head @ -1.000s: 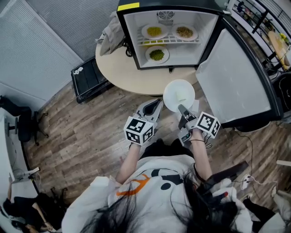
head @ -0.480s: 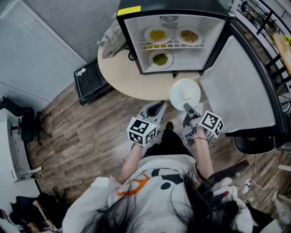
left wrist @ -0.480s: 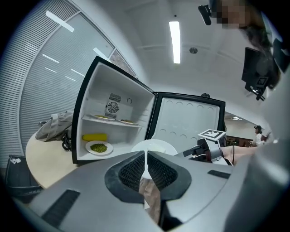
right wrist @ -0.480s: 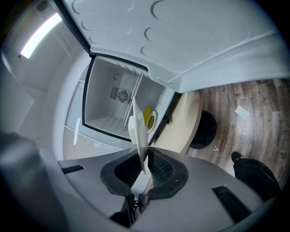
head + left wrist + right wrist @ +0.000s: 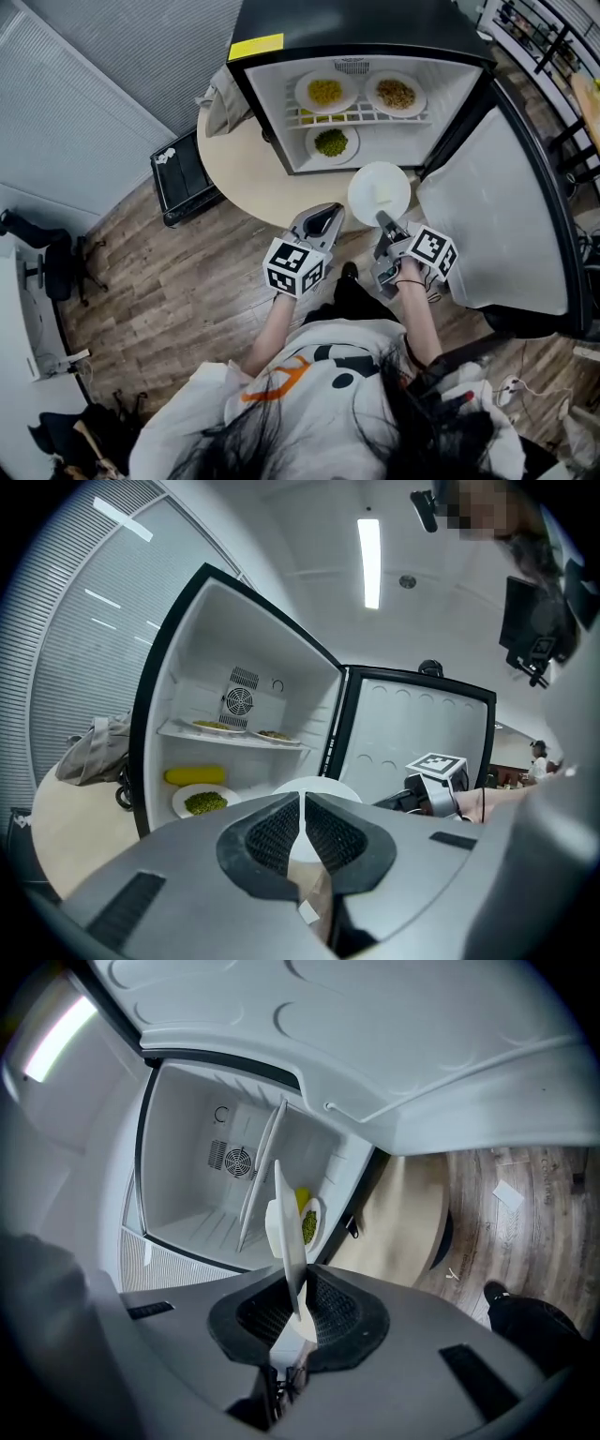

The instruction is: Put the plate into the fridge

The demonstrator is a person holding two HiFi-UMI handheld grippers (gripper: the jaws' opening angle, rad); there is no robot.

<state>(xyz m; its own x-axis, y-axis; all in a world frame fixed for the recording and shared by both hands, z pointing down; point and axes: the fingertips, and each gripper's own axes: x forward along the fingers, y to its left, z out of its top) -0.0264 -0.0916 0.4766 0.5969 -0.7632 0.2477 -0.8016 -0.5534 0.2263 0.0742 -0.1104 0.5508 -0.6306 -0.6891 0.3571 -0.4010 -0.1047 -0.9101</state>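
The right gripper (image 5: 385, 225), on an outstretched forearm, pinches the rim of the smooth round white plate (image 5: 379, 190) just before the open fridge (image 5: 356, 23); the left gripper (image 5: 322, 221) alongside is clenched on nothing.

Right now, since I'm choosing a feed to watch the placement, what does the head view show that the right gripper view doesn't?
Only the head view: the left gripper, plus a white plate of yellow food and a white plate of brown food on the wire upper shelf. Only the right gripper view: the right gripper, jaws closed on the rim of the empty round white plate, seen edge-on. Both: the open black fridge, the white plate of green food on its lower level, the round beige table.
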